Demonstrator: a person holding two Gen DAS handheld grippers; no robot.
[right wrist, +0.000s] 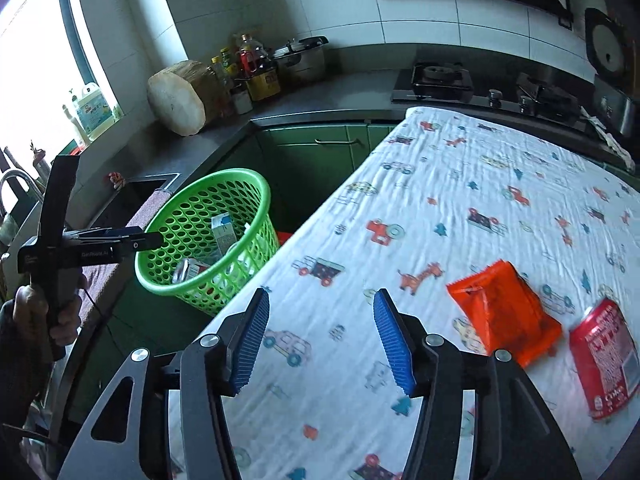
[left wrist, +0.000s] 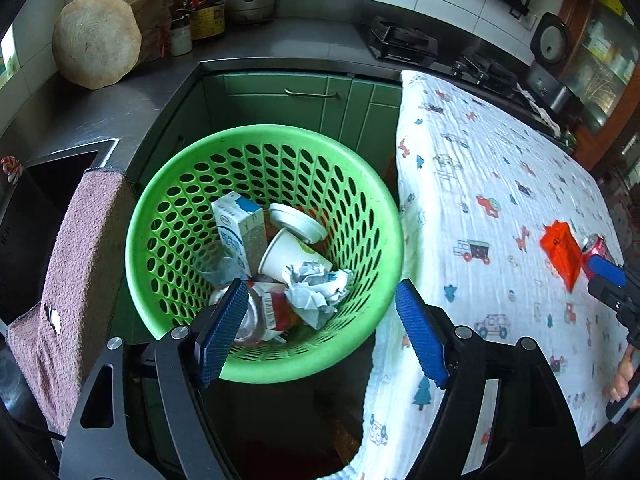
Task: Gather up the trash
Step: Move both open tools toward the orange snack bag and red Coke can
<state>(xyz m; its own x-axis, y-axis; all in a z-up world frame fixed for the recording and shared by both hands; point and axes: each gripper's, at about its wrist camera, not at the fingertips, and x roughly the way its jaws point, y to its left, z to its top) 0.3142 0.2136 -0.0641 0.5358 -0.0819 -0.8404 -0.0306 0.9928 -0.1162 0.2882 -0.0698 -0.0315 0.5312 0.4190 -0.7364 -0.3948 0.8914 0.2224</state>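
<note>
Basket (left wrist: 372,216) beside the desk (right wrist: 440,208) holds collected trash; left tongs (left wrist: 322,334) hang released above it. Right tongs (right wrist: 320,344), released and empty, face the orange packet (right wrist: 506,312) and red can (right wrist: 606,358) awaiting pickup.

Basket (left wrist: 264,184) left of table (left wrist: 500,184)

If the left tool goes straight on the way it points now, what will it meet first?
Probably the trash in the green basket. The open, empty left tool points down into it, and the crumpled paper lies highest between its fingers. Depth is hard to judge here.
</note>
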